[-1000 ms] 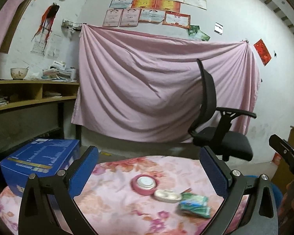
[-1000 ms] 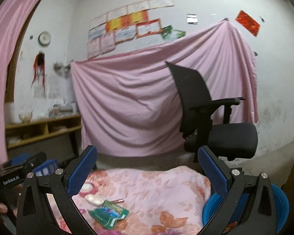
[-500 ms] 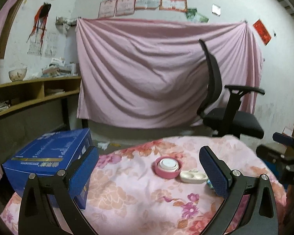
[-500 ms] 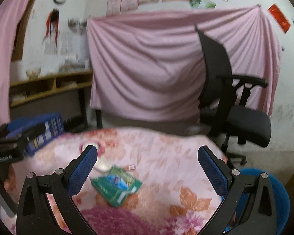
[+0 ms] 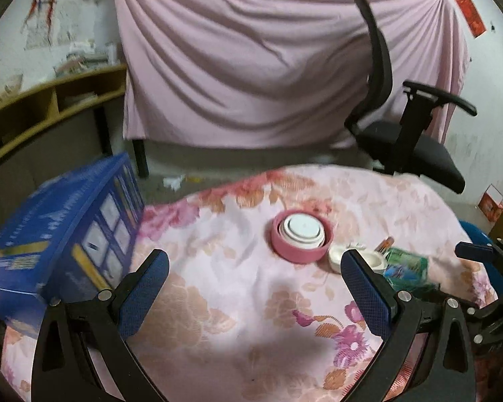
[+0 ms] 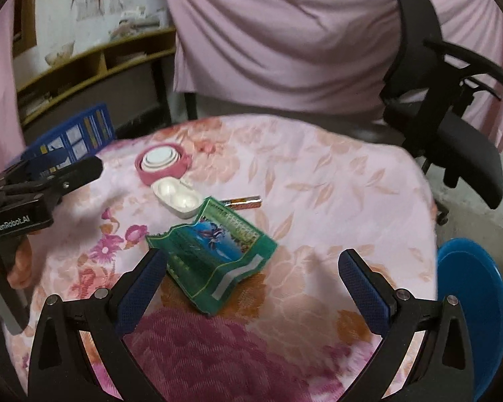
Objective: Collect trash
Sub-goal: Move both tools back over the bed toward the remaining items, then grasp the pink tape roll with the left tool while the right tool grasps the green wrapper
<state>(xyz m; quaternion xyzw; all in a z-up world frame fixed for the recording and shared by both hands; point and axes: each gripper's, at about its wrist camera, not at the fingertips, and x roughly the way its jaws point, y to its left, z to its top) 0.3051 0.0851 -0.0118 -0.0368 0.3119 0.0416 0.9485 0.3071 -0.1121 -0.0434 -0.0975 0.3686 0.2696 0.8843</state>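
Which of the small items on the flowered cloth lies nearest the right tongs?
The green wrapper: it lies just ahead of the open right tongs, closer than the white case.

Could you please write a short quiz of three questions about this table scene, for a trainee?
1. True or false: the right gripper is shut on the green wrapper.
2. Which item lies between the pink round container and the green wrapper?
A. white two-well case
B. blue box
C. office chair
3. Fill in: the left gripper is ____ and holds nothing.

Key: 1 false, it is open; 2 A; 3 open.
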